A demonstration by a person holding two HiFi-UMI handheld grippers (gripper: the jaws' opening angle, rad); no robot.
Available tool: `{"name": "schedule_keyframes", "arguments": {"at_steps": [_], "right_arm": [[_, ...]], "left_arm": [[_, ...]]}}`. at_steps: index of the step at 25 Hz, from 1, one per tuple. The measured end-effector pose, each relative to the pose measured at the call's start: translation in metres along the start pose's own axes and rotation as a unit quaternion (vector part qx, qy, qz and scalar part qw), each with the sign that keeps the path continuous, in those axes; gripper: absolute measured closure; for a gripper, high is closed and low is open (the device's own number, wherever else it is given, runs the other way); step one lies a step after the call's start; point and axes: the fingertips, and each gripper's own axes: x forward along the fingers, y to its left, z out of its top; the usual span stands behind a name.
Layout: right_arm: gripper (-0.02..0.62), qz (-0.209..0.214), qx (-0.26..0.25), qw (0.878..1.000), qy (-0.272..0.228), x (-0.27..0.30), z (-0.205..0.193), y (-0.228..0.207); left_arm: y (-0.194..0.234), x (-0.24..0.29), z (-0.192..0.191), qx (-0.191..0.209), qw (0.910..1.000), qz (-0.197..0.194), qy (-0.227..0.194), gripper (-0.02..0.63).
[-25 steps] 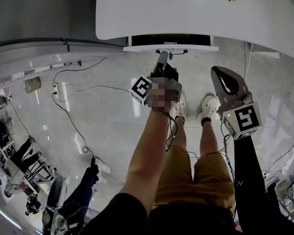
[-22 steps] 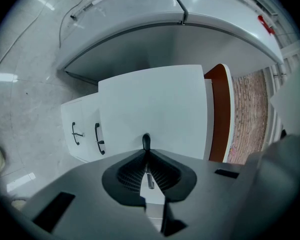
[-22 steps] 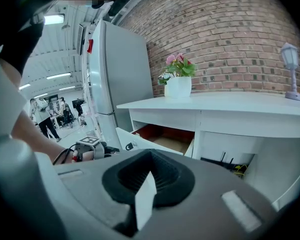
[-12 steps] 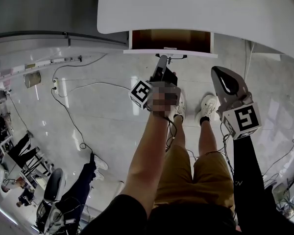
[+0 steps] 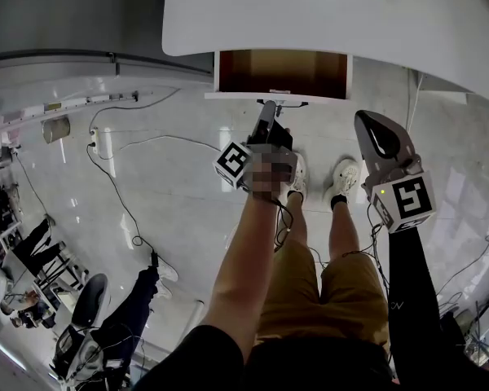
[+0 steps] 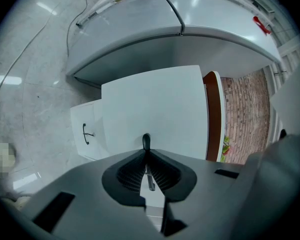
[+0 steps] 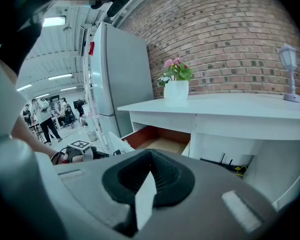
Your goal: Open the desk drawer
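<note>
the left gripper (image 5: pixel 268 112) is clenched on the handle (image 6: pixel 150 180) of the desk drawer (image 5: pixel 281 73). the drawer stands partly out from under the white desk (image 5: pixel 310 15), brown interior exposed. pull straight back along the drawer's travel, level and without twisting, so the handle does not slip. the right gripper (image 5: pixel 367 125) hangs aside, well apart from the drawer, jaws together, holding nothing.

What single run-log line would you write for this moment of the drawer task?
left gripper: shut on drawer handle | drawer: partly open under desk | right gripper: shut, empty, away from drawer
</note>
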Motion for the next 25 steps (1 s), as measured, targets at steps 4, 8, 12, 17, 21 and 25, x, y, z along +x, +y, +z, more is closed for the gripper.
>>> {"name": "schedule_keyframes", "arguments": {"at_steps": [4,8,12,17,21,25], "right_arm": [[0.595,0.0,-0.004,1.0,-0.002,-0.008,0.004,-0.002],[0.595,-0.002,-0.007,1.0,-0.006,-0.013,0.006,-0.007],[0.595,-0.003,-0.005,1.0,-0.007,-0.015,0.005,-0.01],[0.595,0.002,-0.001,1.0,-0.009,-0.016,0.001,-0.01],[0.595,0.007,-0.001,1.0,-0.007,-0.018,-0.001,-0.004],[0.595,0.01,-0.001,1.0,-0.007,-0.019,-0.001,-0.003]], "left_arm": [[0.002,-0.01,-0.005,0.002,0.9999,0.01,-0.002,0.58],[0.008,-0.016,-0.007,0.008,0.9997,0.021,-0.003,0.578],[0.009,-0.02,-0.007,0.011,0.9996,0.026,-0.001,0.578],[0.022,-0.03,-0.011,0.02,0.9986,0.048,0.002,0.577],[0.03,-0.041,-0.014,0.019,0.9979,0.061,0.004,0.577],[0.035,-0.052,-0.019,0.019,0.9975,0.068,0.003,0.577]]}}
